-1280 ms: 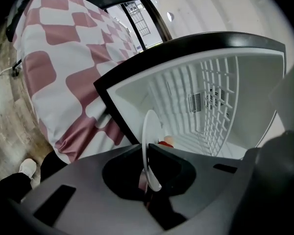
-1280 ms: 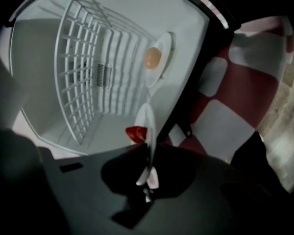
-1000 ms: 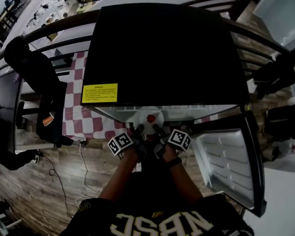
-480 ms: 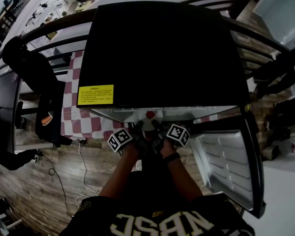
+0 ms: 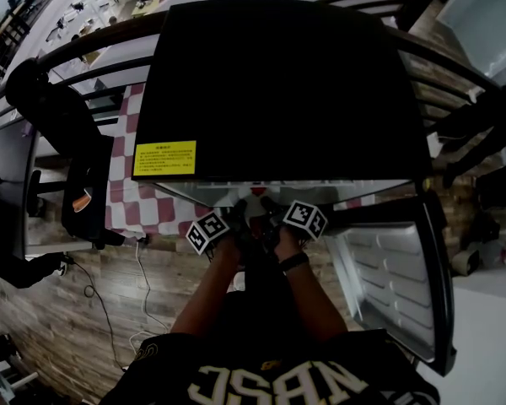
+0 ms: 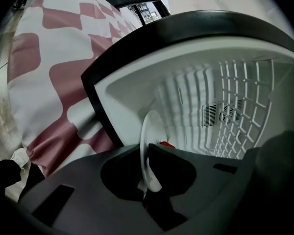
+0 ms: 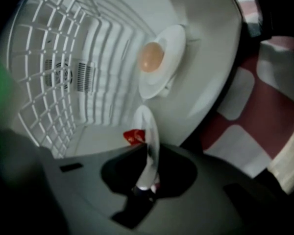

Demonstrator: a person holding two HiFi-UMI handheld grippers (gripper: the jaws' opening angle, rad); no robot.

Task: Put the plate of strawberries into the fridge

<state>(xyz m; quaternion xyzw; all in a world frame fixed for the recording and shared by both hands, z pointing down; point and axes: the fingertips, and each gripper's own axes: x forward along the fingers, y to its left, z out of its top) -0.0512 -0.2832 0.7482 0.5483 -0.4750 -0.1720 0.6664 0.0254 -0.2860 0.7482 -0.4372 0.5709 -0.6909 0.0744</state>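
Observation:
A white plate (image 6: 148, 146) shows edge-on in both gripper views, with a red strawberry (image 6: 166, 144) on it, just inside the open fridge (image 5: 278, 91). My left gripper (image 6: 146, 180) is shut on the plate's near rim. From the other side, my right gripper (image 7: 146, 177) is shut on the same plate (image 7: 149, 141), with the strawberry (image 7: 134, 137) beside its jaws. In the head view both grippers, left (image 5: 236, 218) and right (image 5: 270, 209), reach under the fridge's black top, and only a sliver of the plate (image 5: 251, 202) shows.
The fridge door (image 5: 396, 268) stands open at the right. Inside are white wire racks (image 7: 49, 82), a back vent (image 6: 225, 114) and a white dish holding a pale orange round thing (image 7: 152, 57). A red-and-white checked cloth (image 5: 131, 201) lies left of the fridge. A person in black (image 5: 59, 116) stands at the left.
Both grippers have pushed forward with the plate. The plate and its strawberry, plain in the head view a second ago, are now almost hidden under the fridge's top edge.

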